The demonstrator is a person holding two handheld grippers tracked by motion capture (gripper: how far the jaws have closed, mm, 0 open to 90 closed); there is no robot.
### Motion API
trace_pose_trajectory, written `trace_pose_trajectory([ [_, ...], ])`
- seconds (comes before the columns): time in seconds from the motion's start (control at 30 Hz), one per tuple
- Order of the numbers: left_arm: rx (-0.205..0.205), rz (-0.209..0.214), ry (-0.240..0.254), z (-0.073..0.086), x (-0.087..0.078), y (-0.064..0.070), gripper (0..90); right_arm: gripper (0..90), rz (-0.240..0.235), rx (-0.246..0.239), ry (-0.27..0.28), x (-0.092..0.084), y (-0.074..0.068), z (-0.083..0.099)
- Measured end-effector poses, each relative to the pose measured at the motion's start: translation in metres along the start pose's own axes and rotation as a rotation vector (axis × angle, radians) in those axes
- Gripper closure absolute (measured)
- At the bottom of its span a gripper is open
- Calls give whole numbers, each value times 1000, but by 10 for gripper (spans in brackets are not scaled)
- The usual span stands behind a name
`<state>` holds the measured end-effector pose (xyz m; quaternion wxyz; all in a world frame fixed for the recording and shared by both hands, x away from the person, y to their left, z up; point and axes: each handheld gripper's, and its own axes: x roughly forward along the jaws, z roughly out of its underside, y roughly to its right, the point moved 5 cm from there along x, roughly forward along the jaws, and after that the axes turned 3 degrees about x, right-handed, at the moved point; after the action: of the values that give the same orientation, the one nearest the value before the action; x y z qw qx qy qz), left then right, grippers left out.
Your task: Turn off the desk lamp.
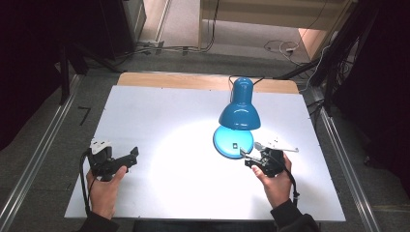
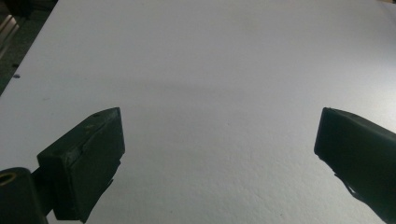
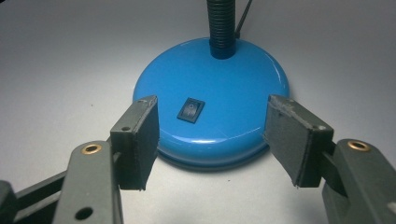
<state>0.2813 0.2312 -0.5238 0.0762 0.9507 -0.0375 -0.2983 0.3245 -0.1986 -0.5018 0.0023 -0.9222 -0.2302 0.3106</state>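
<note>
A blue desk lamp stands right of the table's middle, its shade (image 1: pixel 240 111) bent down and casting a bright pool of light on the white table (image 1: pixel 159 111). Its round base (image 1: pixel 233 141) carries a black rocker switch (image 3: pixel 191 110) in front of the ribbed neck (image 3: pixel 221 23). My right gripper (image 1: pixel 250 155) is open at the near rim of the base (image 3: pixel 212 84), one jaw on each side, touching nothing. My left gripper (image 1: pixel 131 159) is open over bare table (image 2: pixel 210 70) at the near left, with nothing between its jaws.
The lamp's cord (image 1: pixel 257 79) runs off the table's far edge. Metal rails (image 1: pixel 43 150) line the floor on both sides of the table. Loose cables (image 1: pixel 280 47) lie on the floor behind it. A wooden strip (image 1: pixel 183 80) edges the table's far side.
</note>
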Motion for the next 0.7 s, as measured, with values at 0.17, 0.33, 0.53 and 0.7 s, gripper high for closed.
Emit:
trace_pose_trajectory([
  [0.17, -1, 0, 0, 0, 0, 0, 24, 347, -4, -3, -3, 4, -3, -1],
  [0.33, -1, 2, 0, 0, 0, 0, 24, 348, -7, 0, -2, 7, -4, -2],
  [0.53, 0, 4, 1, 0, 0, 0, 24, 394, -11, -4, -6, 11, -7, -3],
  [0.7, 0, 4, 0, 0, 0, 0, 24, 438, -24, -16, -13, 17, -11, -4],
])
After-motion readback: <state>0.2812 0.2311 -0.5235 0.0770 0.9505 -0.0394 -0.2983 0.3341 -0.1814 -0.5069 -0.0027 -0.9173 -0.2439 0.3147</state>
